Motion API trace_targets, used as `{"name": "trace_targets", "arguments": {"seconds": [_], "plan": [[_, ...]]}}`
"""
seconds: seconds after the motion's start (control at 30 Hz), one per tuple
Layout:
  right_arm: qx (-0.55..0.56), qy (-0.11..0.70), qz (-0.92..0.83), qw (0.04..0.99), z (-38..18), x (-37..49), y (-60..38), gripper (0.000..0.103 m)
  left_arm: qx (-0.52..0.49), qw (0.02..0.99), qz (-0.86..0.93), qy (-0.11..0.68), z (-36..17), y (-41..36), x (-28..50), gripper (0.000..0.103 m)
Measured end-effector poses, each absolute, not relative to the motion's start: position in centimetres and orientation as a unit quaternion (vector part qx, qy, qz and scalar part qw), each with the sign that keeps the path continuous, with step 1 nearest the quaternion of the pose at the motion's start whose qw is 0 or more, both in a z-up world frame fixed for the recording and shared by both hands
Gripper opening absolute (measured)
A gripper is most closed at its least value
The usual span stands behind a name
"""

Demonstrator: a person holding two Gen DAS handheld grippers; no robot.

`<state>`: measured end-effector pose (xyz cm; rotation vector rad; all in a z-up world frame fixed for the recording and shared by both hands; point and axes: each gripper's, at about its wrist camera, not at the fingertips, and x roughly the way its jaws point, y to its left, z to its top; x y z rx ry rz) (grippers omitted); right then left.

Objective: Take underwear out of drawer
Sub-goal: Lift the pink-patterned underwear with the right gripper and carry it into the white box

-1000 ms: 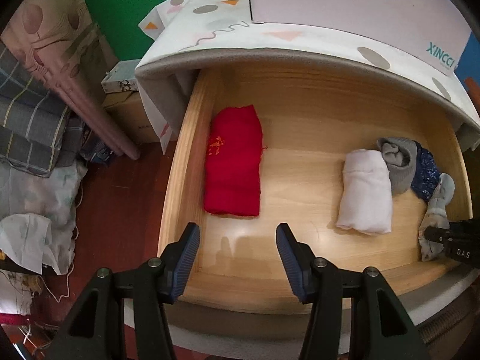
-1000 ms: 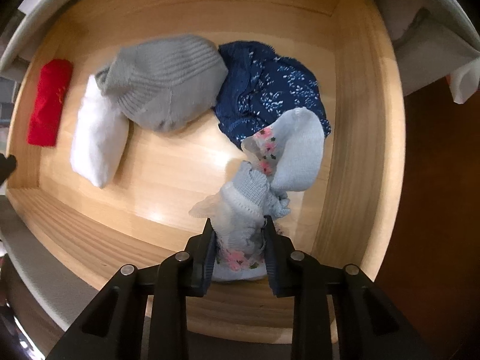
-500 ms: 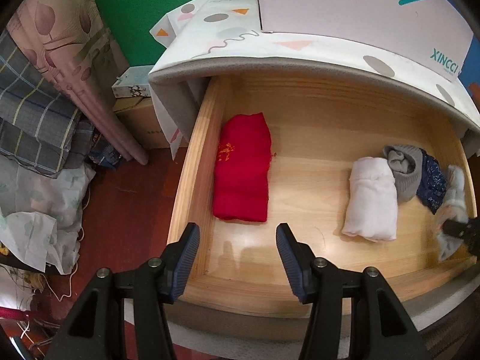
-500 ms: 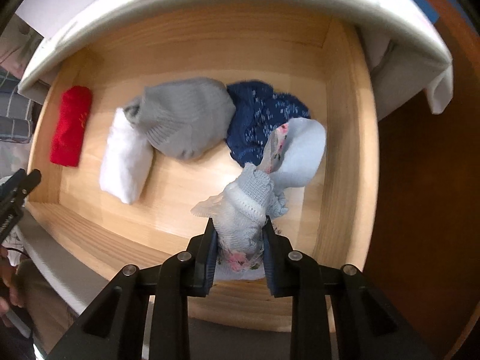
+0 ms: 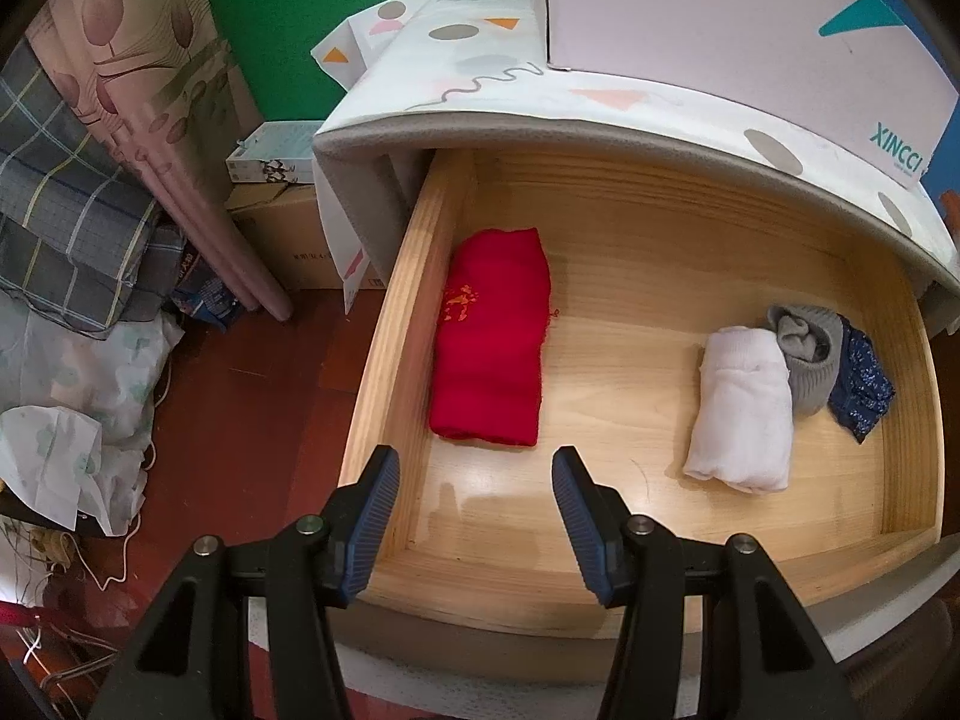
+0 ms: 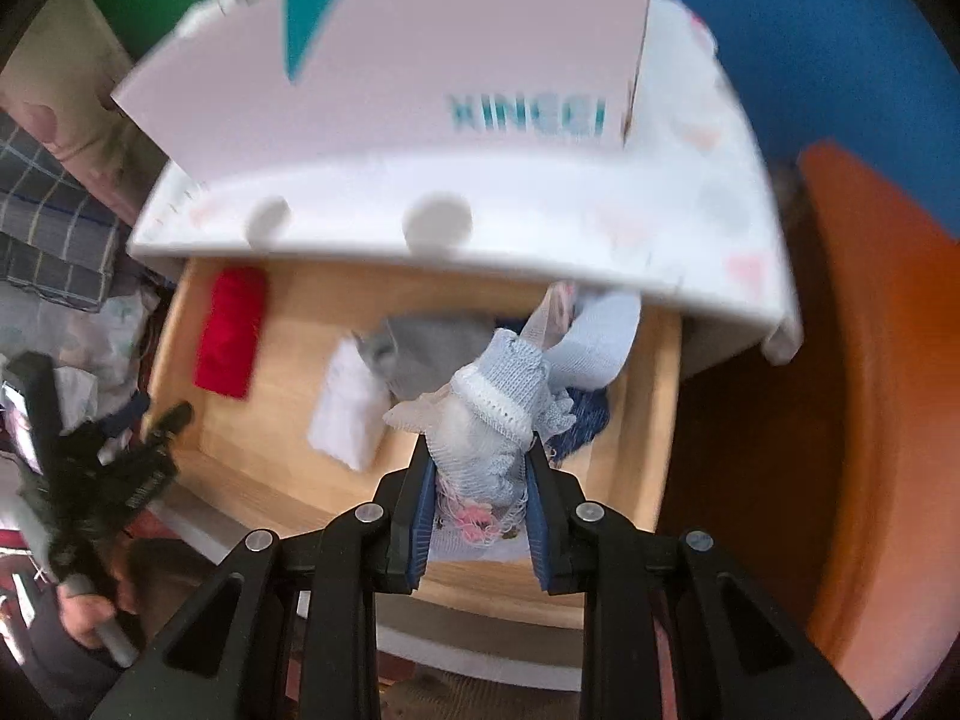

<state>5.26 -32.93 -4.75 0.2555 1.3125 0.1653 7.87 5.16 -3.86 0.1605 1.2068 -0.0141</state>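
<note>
My right gripper [image 6: 479,468] is shut on pale blue lacy underwear [image 6: 510,396] with pink flowers and holds it up above the open wooden drawer [image 6: 648,420]. The view is blurred. My left gripper [image 5: 474,480] is open and empty, over the drawer's front left corner [image 5: 384,420]. In the drawer lie a folded red garment [image 5: 492,342], a white roll [image 5: 741,414], a grey knitted piece [image 5: 810,354] and a dark blue floral piece [image 5: 861,384].
A white box marked XINCCI [image 5: 750,30] stands on the patterned top [image 5: 492,78] above the drawer. Piled bedding and cloth [image 5: 66,240] lie on the red floor to the left. An orange surface [image 6: 870,420] is at right.
My right gripper has lifted the pale blue underwear up and out of the drawer. My left gripper has drawn back and up; the underwear no longer shows in its view.
</note>
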Motion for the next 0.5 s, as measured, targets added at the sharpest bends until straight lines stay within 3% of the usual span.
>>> {"name": "trace_targets", "arguments": {"seconds": [0.27,0.5], "plan": [[0.101,0.532,0.067,0.838,6.4,10.1,-35.9,0.024,0.072,0.82,-0.007,0.568,-4.0,5.4,8.0,0.054],[0.08,0.493,0.056,0.865,11.3,16.2,-36.1,0.024,0.062,0.821,-0.001,0.567,-3.9,5.6,8.2,0.054]]}}
